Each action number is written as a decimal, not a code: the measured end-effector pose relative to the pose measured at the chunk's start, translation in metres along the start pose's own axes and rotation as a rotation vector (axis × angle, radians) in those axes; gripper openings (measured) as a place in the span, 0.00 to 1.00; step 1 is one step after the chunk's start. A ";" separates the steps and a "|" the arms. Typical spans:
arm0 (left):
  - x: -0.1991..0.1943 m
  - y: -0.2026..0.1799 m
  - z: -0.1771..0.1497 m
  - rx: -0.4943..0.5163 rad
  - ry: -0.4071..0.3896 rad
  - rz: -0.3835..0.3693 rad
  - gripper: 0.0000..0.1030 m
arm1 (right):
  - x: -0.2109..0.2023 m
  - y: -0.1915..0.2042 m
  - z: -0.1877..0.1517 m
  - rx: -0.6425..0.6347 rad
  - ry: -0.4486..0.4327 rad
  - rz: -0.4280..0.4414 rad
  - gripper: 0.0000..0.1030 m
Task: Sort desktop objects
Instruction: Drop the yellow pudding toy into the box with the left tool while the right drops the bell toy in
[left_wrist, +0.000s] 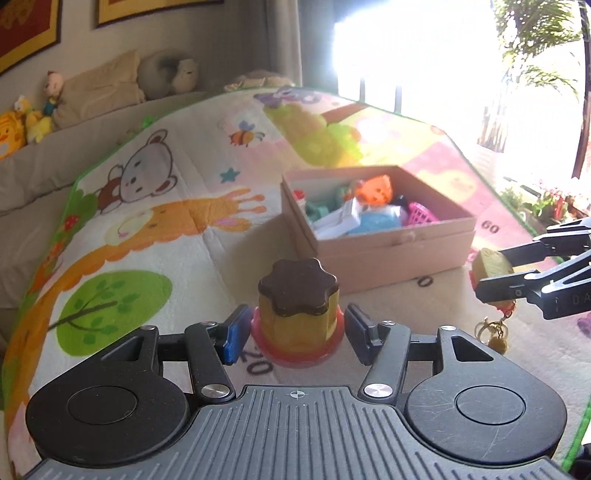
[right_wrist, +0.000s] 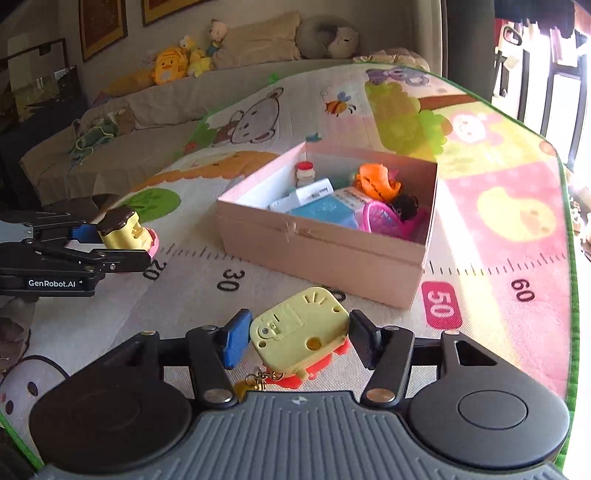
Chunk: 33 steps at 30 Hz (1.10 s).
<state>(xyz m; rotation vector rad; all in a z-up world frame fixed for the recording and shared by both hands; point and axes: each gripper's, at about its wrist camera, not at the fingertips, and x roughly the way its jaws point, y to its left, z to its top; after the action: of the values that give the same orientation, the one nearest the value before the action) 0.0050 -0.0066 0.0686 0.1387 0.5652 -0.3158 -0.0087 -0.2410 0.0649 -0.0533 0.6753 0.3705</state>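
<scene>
My left gripper (left_wrist: 295, 332) pinches the pudding toy (left_wrist: 298, 306) between both pads, low over the mat (left_wrist: 166, 229). My right gripper (right_wrist: 299, 338) clamps the yellow keychain (right_wrist: 299, 332). The box (right_wrist: 325, 251) of toys sits at 12 o'clock, near both.

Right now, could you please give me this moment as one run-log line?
left tool: shut on pudding toy | right tool: shut on yellow keychain toy | pink box: open, toys inside | both toys outside box
</scene>
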 end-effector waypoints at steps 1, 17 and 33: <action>-0.007 -0.003 0.011 0.013 -0.037 -0.008 0.59 | -0.013 0.000 0.010 -0.006 -0.039 0.010 0.56; 0.069 -0.025 0.117 0.052 -0.193 -0.041 0.64 | -0.004 -0.033 0.182 0.049 -0.298 -0.026 0.56; 0.061 -0.023 -0.012 -0.014 -0.022 0.016 1.00 | 0.020 -0.023 0.030 0.135 -0.123 -0.133 0.96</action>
<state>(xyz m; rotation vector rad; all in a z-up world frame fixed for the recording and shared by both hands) 0.0402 -0.0409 0.0248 0.1262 0.5439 -0.2976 0.0318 -0.2506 0.0744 0.0519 0.5706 0.1981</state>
